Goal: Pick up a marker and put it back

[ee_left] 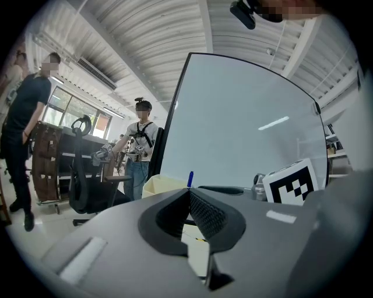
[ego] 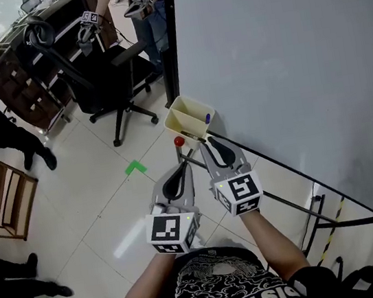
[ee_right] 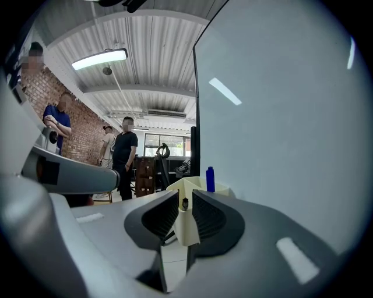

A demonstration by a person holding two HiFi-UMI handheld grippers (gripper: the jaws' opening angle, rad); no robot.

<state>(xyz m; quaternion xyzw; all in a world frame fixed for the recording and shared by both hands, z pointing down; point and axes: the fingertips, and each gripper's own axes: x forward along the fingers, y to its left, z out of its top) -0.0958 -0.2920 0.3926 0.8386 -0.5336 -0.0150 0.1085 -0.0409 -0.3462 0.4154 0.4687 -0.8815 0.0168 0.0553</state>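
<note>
Head view: blue marker (ego: pixel 207 117) stands in bin (ego: pixel 177 121) beyond right gripper (ego: pixel 204 142).

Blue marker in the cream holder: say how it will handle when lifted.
The blue marker looks slim, rigid, smooth: probably light, but may slip in a grip. It stands upright in the cream holder, so likely lifts straight out. Round, it would probably roll if laid flat.

The whiteboard (ego: pixel 284 61) has a smooth, pale surface with a faint sheen, set in a black frame (ego: pixel 174 42) that looks like metal. The bin (ego: pixel 184 121) at the whiteboard's lower edge is matt cream plastic. The left gripper (ego: pixel 183 163) and right gripper (ego: pixel 208 141) in front of the whiteboard have matt grey plastic shells with black ribbed pads (ee_left: pixel 207 214). Left of the whiteboard, the floor (ego: pixel 97 200) is pale, glossy tile.
</note>
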